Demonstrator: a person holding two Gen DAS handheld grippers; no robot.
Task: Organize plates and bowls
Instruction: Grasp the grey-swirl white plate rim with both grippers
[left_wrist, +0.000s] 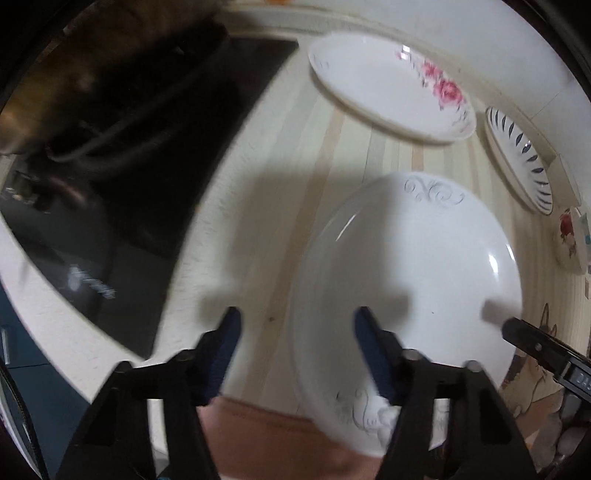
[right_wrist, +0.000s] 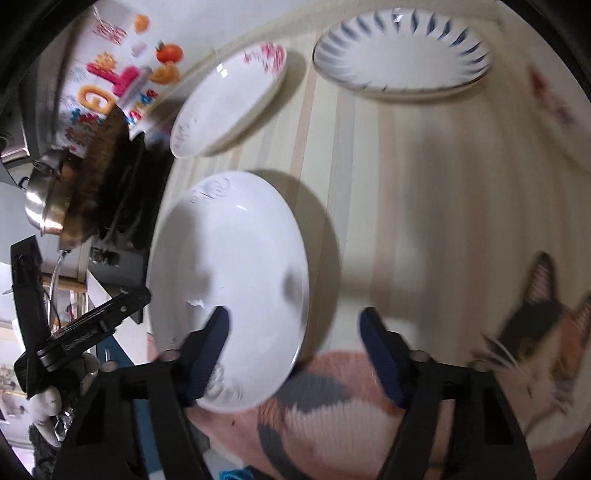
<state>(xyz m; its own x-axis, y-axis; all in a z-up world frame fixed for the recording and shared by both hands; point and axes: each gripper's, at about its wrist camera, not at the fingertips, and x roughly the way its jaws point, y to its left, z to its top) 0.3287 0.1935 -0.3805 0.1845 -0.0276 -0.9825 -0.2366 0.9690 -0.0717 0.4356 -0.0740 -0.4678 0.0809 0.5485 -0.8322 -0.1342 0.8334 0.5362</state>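
Note:
A large white plate with grey scrollwork (left_wrist: 413, 280) (right_wrist: 229, 273) lies on a striped mat. My left gripper (left_wrist: 299, 326) hangs over the plate's left rim: one blue pad is above the plate, the other is outside it, and neither touches it. My right gripper (right_wrist: 295, 328) straddles the opposite rim the same way, open. Each gripper also shows at the edge of the other's view, the right gripper (left_wrist: 532, 343) and the left gripper (right_wrist: 99, 325). Behind lie a plate with pink roses (left_wrist: 391, 88) (right_wrist: 229, 103) and a plate with blue leaf strokes (left_wrist: 521, 162) (right_wrist: 402, 51).
A black cooktop (left_wrist: 140, 192) borders the mat on the left, with a steel pot (right_wrist: 48, 210) on it. A small dish with a red flower (left_wrist: 569, 236) sits at the far right. A cat picture (right_wrist: 539, 332) covers the near part of the cloth.

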